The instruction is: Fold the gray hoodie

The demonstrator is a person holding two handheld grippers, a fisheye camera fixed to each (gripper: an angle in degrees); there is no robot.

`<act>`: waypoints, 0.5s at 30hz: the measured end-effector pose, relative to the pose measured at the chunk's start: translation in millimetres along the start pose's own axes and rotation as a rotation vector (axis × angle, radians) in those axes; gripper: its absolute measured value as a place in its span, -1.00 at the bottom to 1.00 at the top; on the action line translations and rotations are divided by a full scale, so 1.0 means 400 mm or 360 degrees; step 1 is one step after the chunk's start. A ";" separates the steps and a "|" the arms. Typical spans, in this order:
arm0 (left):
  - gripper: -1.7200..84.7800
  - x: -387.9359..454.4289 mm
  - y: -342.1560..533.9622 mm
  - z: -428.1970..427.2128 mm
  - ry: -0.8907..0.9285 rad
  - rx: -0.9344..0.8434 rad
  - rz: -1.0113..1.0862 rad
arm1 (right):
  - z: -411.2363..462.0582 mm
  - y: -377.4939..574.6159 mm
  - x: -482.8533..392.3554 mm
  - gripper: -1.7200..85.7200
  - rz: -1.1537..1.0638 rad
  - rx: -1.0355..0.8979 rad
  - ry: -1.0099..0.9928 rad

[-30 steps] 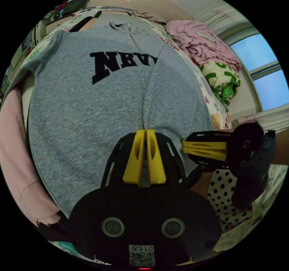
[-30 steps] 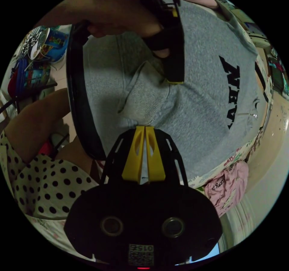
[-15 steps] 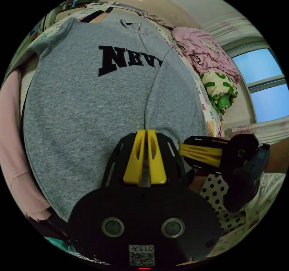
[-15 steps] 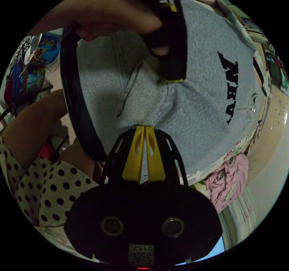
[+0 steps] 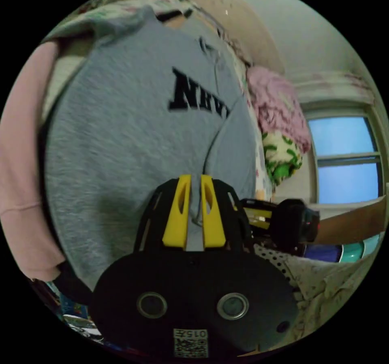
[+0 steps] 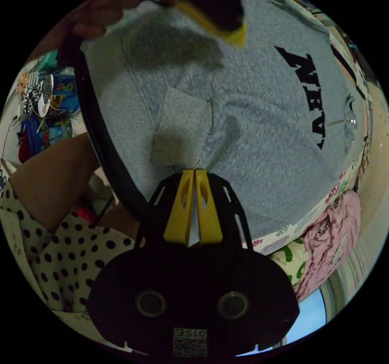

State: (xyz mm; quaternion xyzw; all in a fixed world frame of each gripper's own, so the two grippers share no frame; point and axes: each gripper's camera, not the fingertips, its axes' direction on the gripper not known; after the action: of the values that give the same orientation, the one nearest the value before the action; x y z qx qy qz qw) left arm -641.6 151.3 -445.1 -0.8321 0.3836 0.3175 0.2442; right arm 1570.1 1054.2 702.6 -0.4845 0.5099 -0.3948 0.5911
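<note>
Over the bed edge (image 6: pixel 283 230), gray hoodie (image 6: pixel 259 145) hangs slightly.

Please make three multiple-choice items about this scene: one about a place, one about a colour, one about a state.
1. Where does the pink garment lie?
A. on top of the gray hoodie's lettering
B. beside the gray hoodie, next to a green and white bundle
C. between the jaws of the left gripper

2. What colour is the lettering on the chest of the gray hoodie?
A. black
B. red
C. white

3. In what state is the right gripper?
A. wide open above the fabric
B. shut on a pink sleeve
C. shut on gray fabric by the ribbed cuff

Answers:
1. B: in the left gripper view the pink garment sits off the hoodie's edge, touching the green and white bundle.
2. A: the letters are black on gray.
3. C: both yellow jaws press together on hoodie fabric next to the ribbed cuff.
</note>
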 end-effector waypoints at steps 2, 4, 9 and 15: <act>-0.75 -0.058 -0.002 -0.098 0.0026 0.0293 -0.0087 | -0.037 -0.002 0.035 -0.98 0.0003 -0.0013 -0.0039; -0.73 -0.167 -0.024 -0.245 -0.0030 0.0602 -0.0304 | -0.076 -0.003 0.071 -0.98 0.0023 -0.0020 -0.0078; -0.67 -0.337 -0.130 -0.473 -0.0634 0.0961 -0.0611 | -0.207 0.001 0.174 -0.98 0.0021 -0.0030 -0.0116; -0.60 -0.545 -0.316 -0.501 -0.0625 0.0921 -0.1040 | -0.372 0.009 0.313 -0.98 0.0065 -0.0047 -0.0171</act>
State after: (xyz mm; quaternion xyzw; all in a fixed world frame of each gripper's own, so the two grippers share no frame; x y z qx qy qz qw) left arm -582.9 200.6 -132.2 -0.7313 0.1210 0.2555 0.6208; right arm 1444.3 909.5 669.9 -0.5032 0.4929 -0.3486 0.6183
